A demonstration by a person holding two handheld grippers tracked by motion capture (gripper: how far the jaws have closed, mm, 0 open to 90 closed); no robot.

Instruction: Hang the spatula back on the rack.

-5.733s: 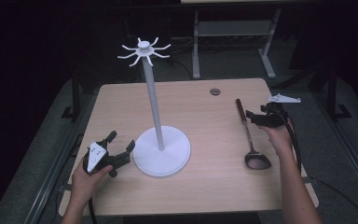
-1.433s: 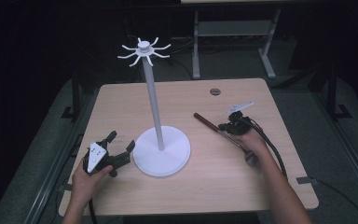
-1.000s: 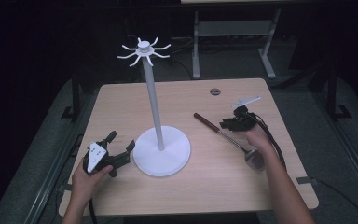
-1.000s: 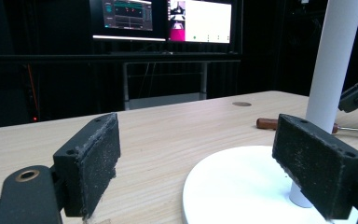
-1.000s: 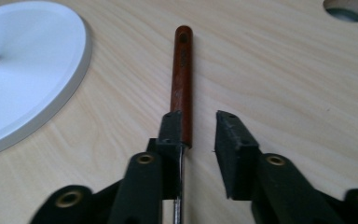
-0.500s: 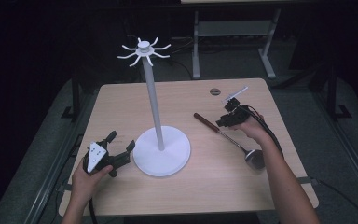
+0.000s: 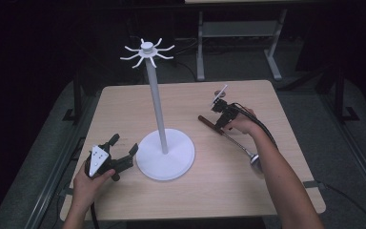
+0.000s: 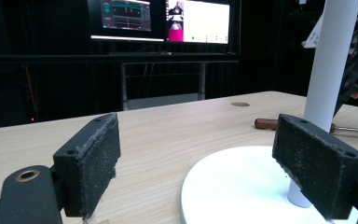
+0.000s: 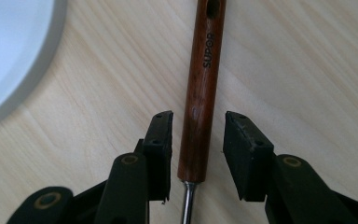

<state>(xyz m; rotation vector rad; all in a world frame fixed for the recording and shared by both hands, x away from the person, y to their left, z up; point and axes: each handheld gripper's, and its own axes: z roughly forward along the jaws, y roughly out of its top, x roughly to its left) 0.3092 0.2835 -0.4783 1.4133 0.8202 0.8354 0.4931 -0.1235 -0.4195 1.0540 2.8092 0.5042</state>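
A tall white stand (image 7: 157,105) with a ring of hooks on top rises from a round base (image 7: 166,153) at the table's middle. A ladle (image 7: 240,143) with a dark wooden handle (image 9: 205,56) lies slantwise on the table to its right. My right gripper (image 7: 218,123) points down over that handle. Its jaws have just been opening, and in the right gripper view the gripper (image 9: 198,115) straddles the handle with a gap on each side. My left gripper (image 7: 124,143) rests open at the base's left edge, nothing between its pads (image 8: 93,158).
A small round metal grommet (image 7: 218,93) sits in the tabletop (image 7: 209,195) near the far edge. A metal frame (image 7: 238,33) stands on the floor behind the table. Lit monitors (image 8: 163,18) glow in the dark beyond the far edge.
The right hand has slid along the lying ladle toward the handle's far end, rising slightly. Over the longer span the ladle came in from the right edge and lies slantwise. The left hand is unmoved.
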